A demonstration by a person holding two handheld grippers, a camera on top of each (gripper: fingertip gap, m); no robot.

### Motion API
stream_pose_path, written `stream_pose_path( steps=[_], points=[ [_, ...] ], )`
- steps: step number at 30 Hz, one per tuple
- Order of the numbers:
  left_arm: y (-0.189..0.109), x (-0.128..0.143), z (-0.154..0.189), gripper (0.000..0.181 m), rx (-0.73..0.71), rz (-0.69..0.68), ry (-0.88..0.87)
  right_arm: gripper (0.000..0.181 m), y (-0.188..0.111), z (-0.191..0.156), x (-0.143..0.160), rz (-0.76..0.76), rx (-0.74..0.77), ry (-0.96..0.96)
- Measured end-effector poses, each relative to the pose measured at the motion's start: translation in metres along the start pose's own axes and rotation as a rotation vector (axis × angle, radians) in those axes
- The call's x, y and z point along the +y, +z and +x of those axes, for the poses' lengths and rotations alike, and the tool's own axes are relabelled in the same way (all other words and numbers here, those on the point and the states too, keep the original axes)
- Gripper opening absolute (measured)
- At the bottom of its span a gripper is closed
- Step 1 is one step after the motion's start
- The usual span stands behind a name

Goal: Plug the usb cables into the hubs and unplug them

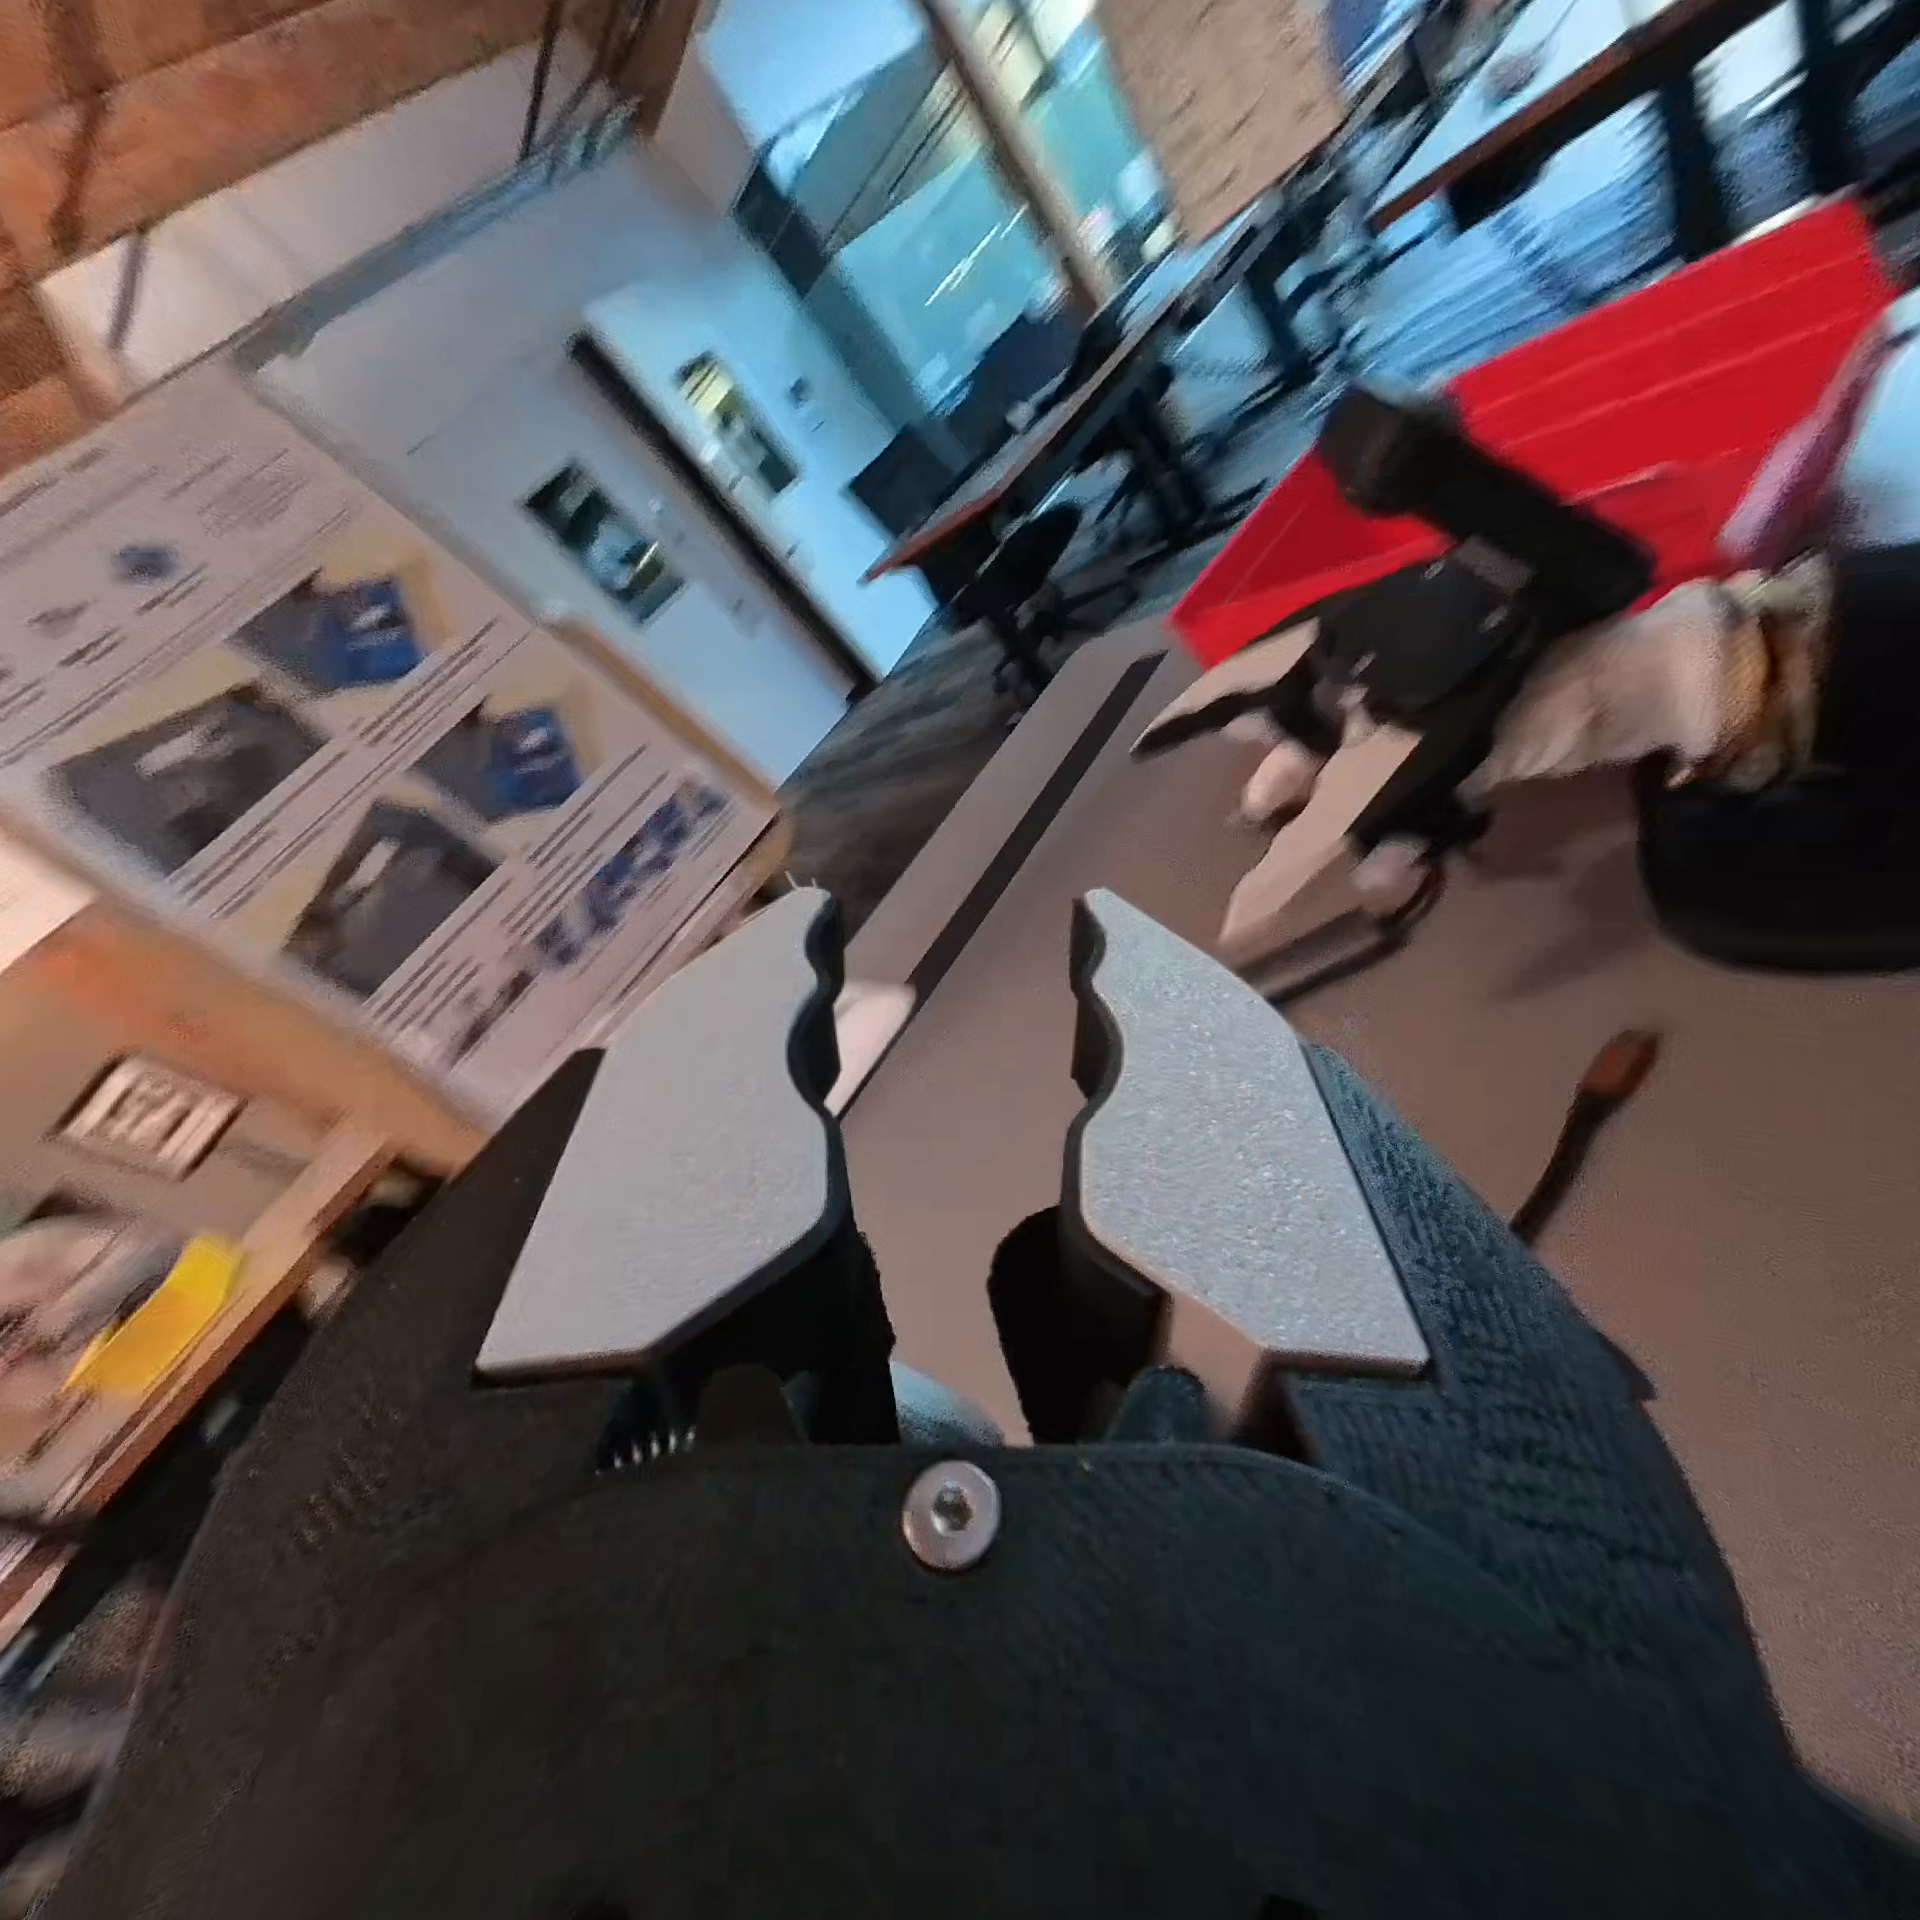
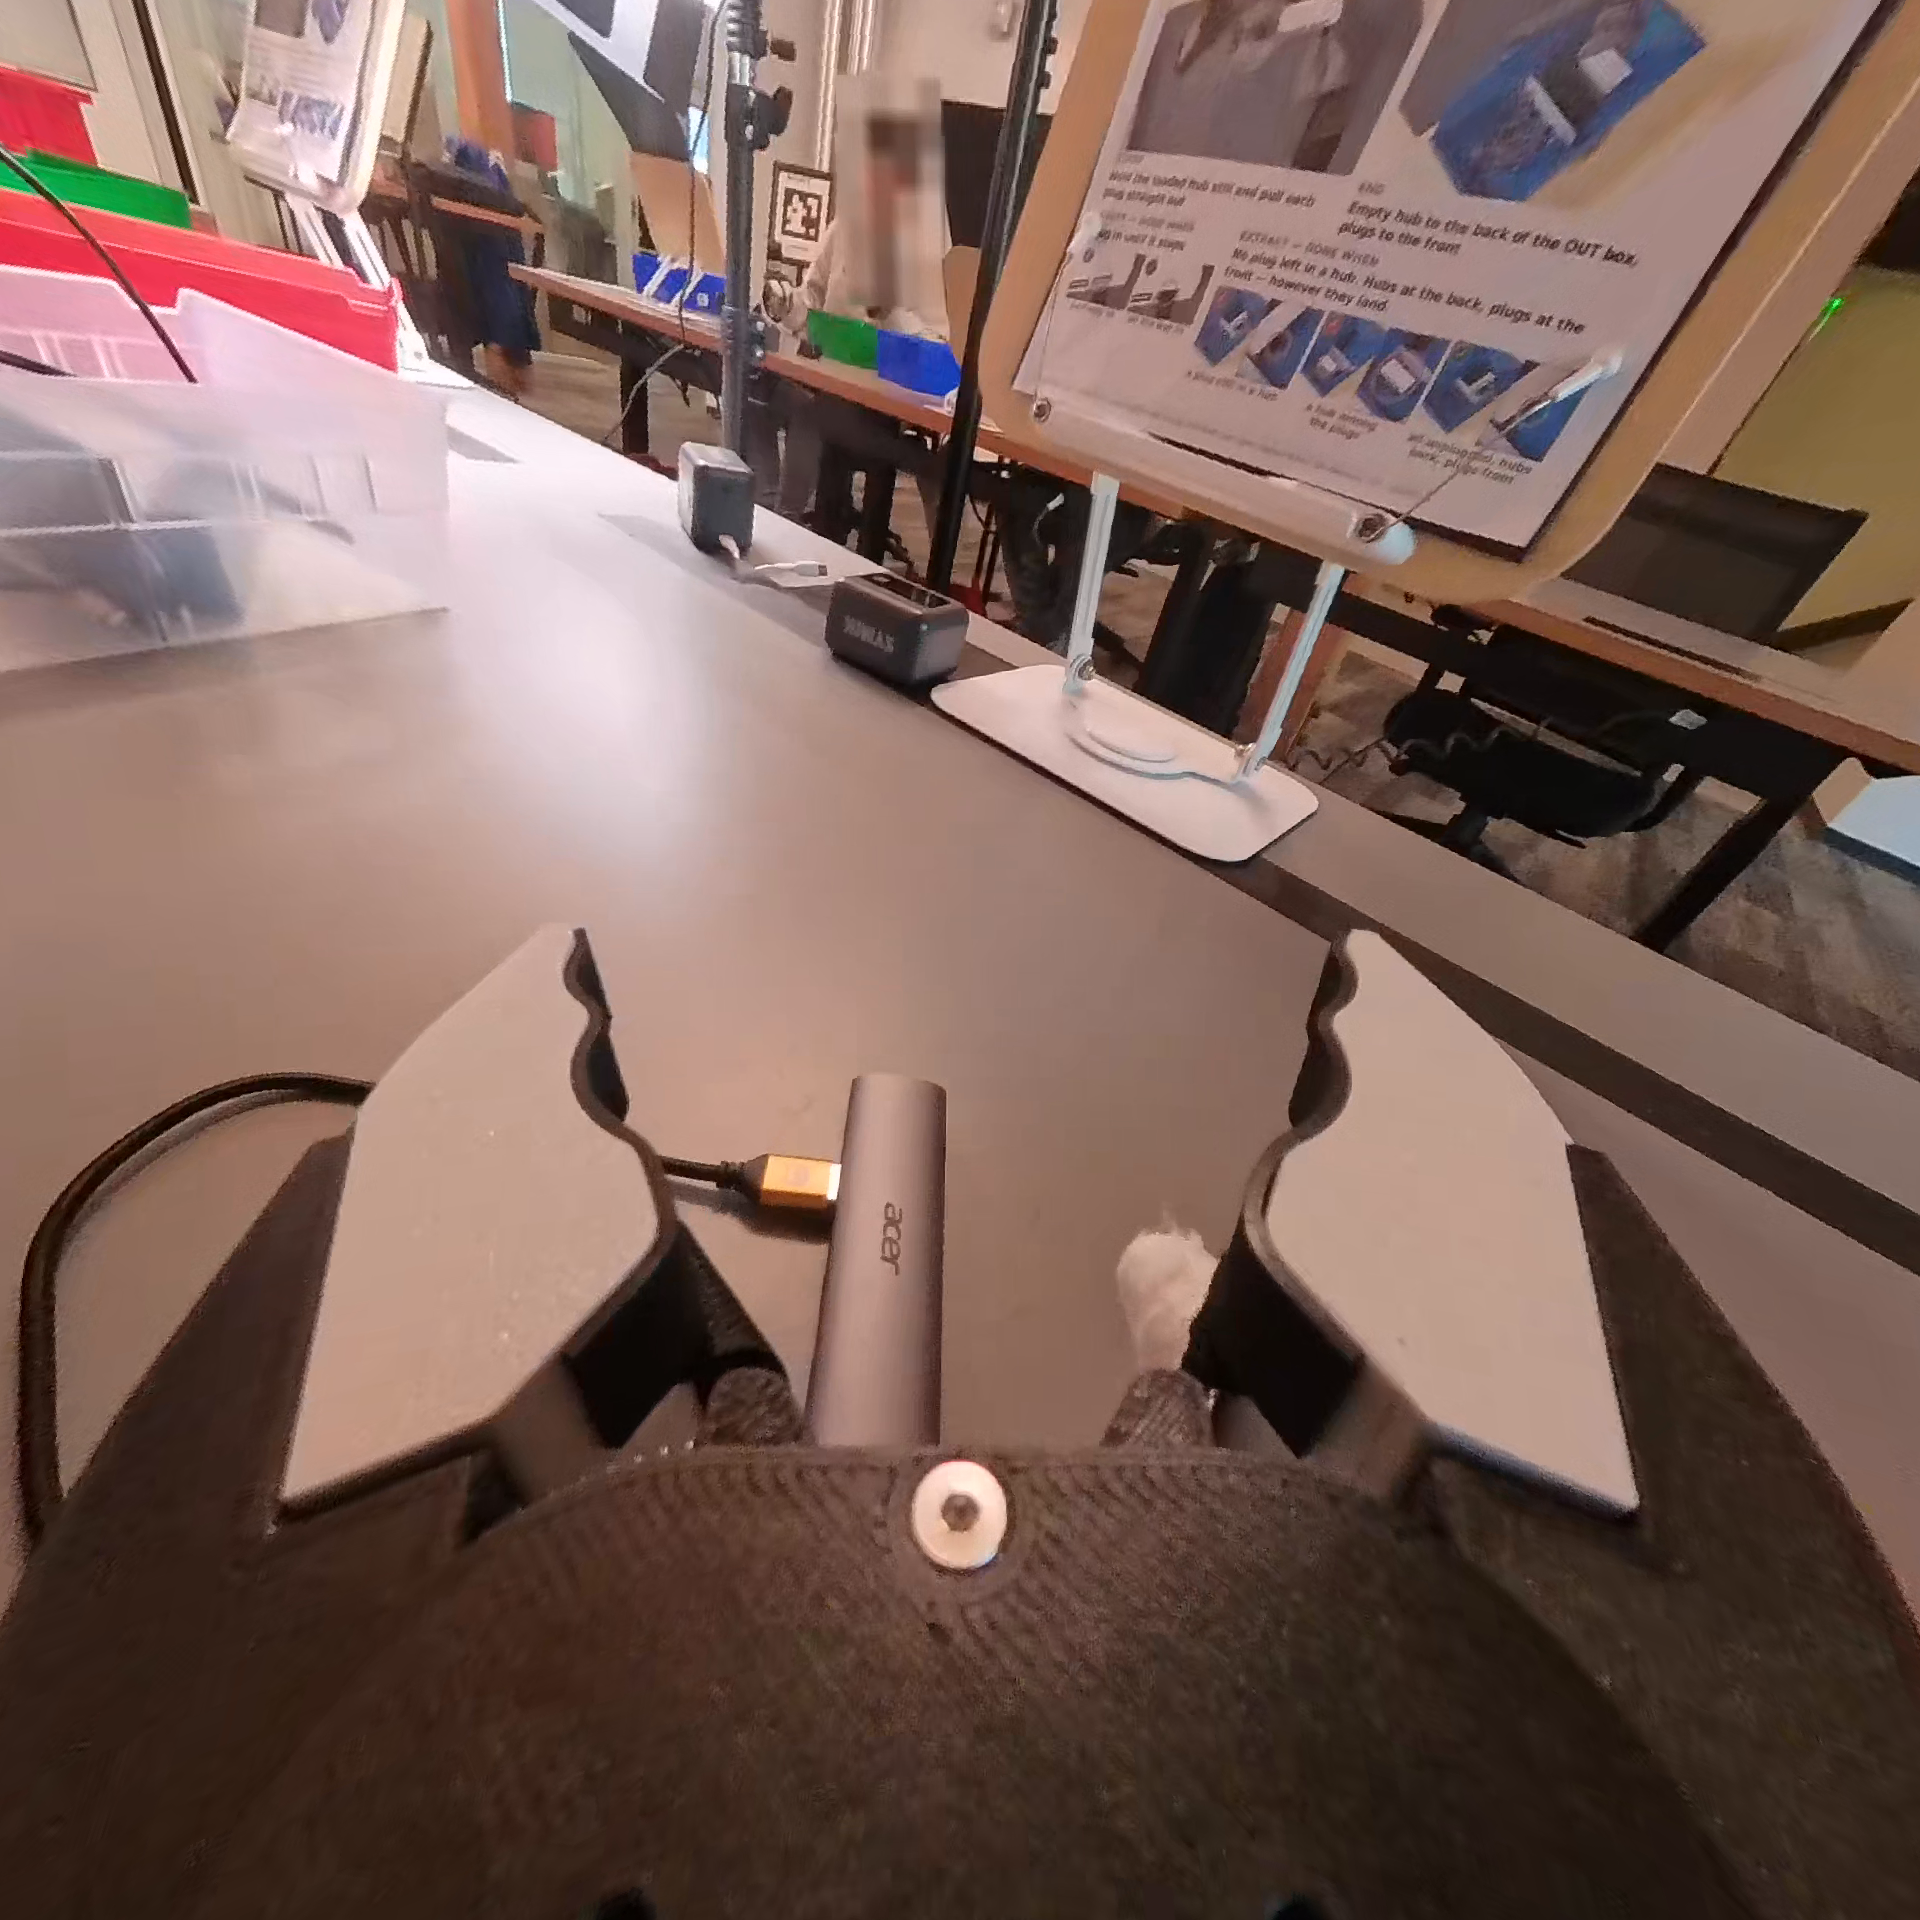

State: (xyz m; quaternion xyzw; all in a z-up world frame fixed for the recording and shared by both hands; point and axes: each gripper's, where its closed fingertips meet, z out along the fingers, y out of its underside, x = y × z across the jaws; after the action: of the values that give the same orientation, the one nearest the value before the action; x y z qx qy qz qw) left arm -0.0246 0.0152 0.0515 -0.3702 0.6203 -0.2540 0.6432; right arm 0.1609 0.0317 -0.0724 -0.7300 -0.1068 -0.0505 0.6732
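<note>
Hub [image 2: 881,1262], a slim grey bar, lies on the grey bench [image 2: 727,852] between the wide-spread jaws of the right gripper [image 2: 961,1049], untouched, with a gold-tipped usb cable [image 2: 795,1179] plugged into its left side. Left gripper [image 1: 951,956] hangs tilted above the bench, jaws narrowly parted and holding nothing

Hub [image 2: 881,1262]: grey metallic. Cable plug [image 2: 798,1180]: gold, on a black cable [image 2: 62,1226]. Fingers [image 2: 488,1195]: grey plates on black textured bodies. Table [image 2: 727,831]: matte grey-brown. Far-left bins [image 2: 197,265]: red and green. Stand base [image 2: 1127,753]: white.
</note>
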Motion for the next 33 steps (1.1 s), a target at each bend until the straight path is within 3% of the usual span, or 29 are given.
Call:
stream_pose_path(
  steps=[3, 5, 7, 9, 11, 16, 18, 20, 22, 25, 29, 33],
  points=[
    [-0.071, 0.047, -0.056, 0.044, -0.251, -0.23, -0.015, 0.125, -0.003, -0.001, -0.012, 0.055, 0.003, 0.02],
    [-0.123, 0.085, -0.083, 0.043, -0.364, -0.384, -0.119, 0.124, -0.007, 0.001, -0.018, 0.082, 0.009, 0.04],
    [-0.164, 0.123, -0.092, 0.038, -0.398, -0.49, -0.317, 0.121, -0.009, 0.004, -0.02, 0.093, 0.021, 0.048],
    [-0.187, 0.158, -0.085, 0.035, -0.348, -0.566, -0.558, 0.121, -0.008, 0.005, -0.016, 0.076, 0.02, 0.064],
    [-0.201, 0.196, -0.073, 0.033, -0.293, -0.693, -0.744, 0.12, -0.008, 0.005, -0.016, 0.075, 0.023, 0.058],
    [-0.205, 0.268, -0.046, 0.032, -0.189, -0.974, -0.835, 0.118, -0.009, 0.007, -0.018, 0.086, 0.037, 0.049],
    [-0.204, 0.283, -0.028, 0.03, -0.092, -1.078, -0.859, 0.117, -0.01, 0.009, -0.018, 0.09, 0.041, 0.054],
    [-0.202, 0.289, -0.016, 0.013, -0.014, -1.127, -0.876, 0.116, -0.01, 0.009, -0.019, 0.093, 0.041, 0.057],
    [-0.202, 0.29, -0.019, 0.003, -0.018, -1.141, -0.847, 0.114, -0.01, 0.009, -0.019, 0.091, 0.041, 0.053],
    [-0.191, 0.262, -0.052, 0.003, -0.128, -0.934, -0.775, 0.113, -0.01, 0.007, -0.018, 0.084, 0.036, 0.041],
    [-0.18, 0.172, -0.12, 0.003, -0.317, -0.323, -0.698, 0.11, -0.01, 0.006, -0.02, 0.094, 0.033, 0.036],
    [-0.19, 0.079, -0.147, 0.003, -0.285, 0.247, -0.681, 0.109, -0.011, 0.006, -0.021, 0.1, 0.03, 0.037]
  ],
)
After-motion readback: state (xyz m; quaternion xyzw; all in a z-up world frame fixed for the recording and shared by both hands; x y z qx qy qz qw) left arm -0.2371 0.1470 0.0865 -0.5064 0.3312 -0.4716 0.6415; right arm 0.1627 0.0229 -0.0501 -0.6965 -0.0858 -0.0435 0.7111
